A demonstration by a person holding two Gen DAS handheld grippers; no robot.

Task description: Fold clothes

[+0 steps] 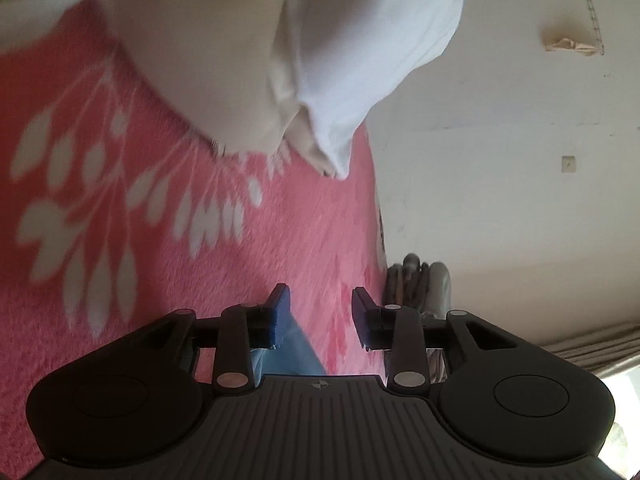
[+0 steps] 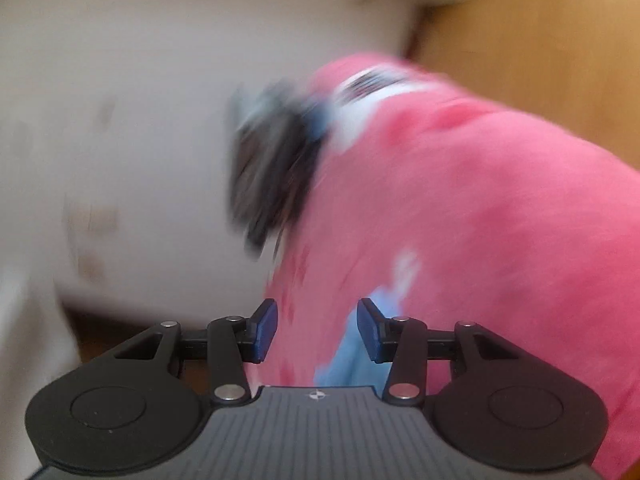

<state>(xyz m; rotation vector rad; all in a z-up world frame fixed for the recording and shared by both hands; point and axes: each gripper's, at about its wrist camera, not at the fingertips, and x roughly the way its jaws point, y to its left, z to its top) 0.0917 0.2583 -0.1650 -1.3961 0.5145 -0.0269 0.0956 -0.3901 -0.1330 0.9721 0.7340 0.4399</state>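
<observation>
A cream garment [image 1: 200, 60] and a white garment [image 1: 372, 40] lie bunched at the far end of a pink blanket [image 1: 160, 240] with white leaf prints. My left gripper [image 1: 320, 310] hovers open over the blanket, nothing between its fingers. A light blue cloth [image 1: 298, 354] lies on the blanket just below its left finger. The right wrist view is motion-blurred. There my right gripper [image 2: 317, 322] stands open above the pink blanket [image 2: 460, 220], with the light blue cloth [image 2: 344, 360] close under it, beside the right finger.
A dark grey bundle [image 1: 416, 280] sits at the blanket's right edge, and shows as a blurred dark bundle [image 2: 272, 168] in the right wrist view. A pale wall [image 1: 500, 160] and a curtain [image 1: 592, 344] border the bed. Wooden floor [image 2: 540, 40] lies beyond.
</observation>
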